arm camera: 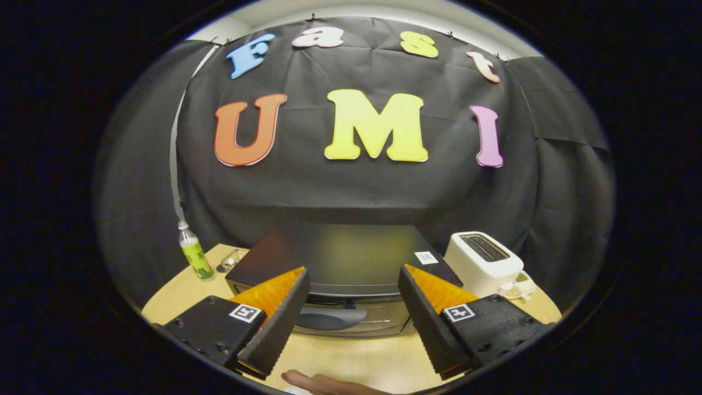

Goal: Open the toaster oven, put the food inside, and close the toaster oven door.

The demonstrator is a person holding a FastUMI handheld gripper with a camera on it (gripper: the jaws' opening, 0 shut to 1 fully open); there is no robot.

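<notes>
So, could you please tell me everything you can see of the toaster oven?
The toaster oven is a dark, boxy appliance with a flat, faintly glossy top that carries a small white sticker near its right corner. Its glass door looks shut, with a curved grey handle across the upper front. It stands upright on the light wooden table, between a green bottle and a white toaster, just beyond the open tongs, which touch nothing.

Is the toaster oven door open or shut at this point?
Shut. The toaster oven door stands upright against its front, handle at the top; the open gripper hovers just before it.
</notes>
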